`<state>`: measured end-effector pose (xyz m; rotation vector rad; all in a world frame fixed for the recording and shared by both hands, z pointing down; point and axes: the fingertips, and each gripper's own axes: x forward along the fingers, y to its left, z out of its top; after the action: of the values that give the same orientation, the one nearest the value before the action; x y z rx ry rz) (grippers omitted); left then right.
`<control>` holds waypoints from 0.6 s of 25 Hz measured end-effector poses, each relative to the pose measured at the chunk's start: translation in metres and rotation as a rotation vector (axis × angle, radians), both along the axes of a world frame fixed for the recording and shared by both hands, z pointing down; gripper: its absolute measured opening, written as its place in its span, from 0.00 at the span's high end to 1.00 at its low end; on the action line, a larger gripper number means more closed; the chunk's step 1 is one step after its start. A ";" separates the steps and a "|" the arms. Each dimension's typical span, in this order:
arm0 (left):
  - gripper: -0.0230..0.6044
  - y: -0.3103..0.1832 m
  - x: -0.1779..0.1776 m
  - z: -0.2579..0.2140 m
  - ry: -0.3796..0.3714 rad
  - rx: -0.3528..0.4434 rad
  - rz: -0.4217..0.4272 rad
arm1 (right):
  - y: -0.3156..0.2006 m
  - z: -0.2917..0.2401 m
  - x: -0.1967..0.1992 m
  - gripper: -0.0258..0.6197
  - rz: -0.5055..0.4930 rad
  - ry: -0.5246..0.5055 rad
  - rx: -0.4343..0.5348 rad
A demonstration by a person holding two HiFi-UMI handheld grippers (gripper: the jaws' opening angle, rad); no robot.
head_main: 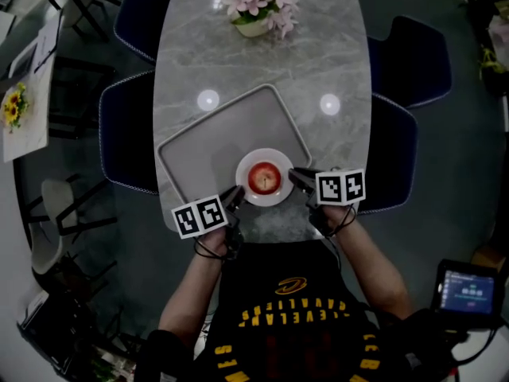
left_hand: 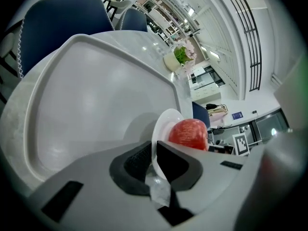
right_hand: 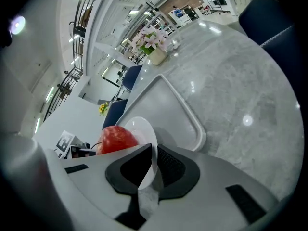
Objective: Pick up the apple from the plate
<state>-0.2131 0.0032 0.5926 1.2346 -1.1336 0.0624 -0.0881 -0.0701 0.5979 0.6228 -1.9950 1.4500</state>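
Evidently taking hold of the plate (head_main: 264, 201) rather than the apple (head_main: 264, 177) itself: pinches the near-left edge with the fingers (left_hand: 137, 162) of the left gripper (head_main: 236, 195) and the right edge with those of the right gripper (head_main: 296, 177). On both sides, presses the dark pads onto the thin white rim, with nothing else between them. Touches the fruit with neither gripper, and has it sitting red and round in the middle of the dish. Grips at two opposite points, most likely to balance the dish level so that the apple cannot roll off. Angles both grippers downward and inward from the person's side, which suits reaching the low rim from the edge of the tabletop (head_main: 262, 62). Places the plate over the near corner of the grey tray (head_main: 203, 146); cannot tell whether resting on it or just clear of it. Has the flower pot (head_main: 256, 6) well apart at the far end, out of the way. Judged by the task, has the apple not yet taken off the plate.
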 end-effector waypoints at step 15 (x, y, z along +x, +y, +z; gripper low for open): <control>0.91 0.012 0.084 -0.009 0.008 0.014 0.107 | 0.029 -0.008 0.093 0.89 0.112 -0.009 -0.007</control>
<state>-0.1294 0.0154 0.5838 1.3065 -1.0620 0.1304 0.0051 -0.0407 0.5902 0.7363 -1.9891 1.5268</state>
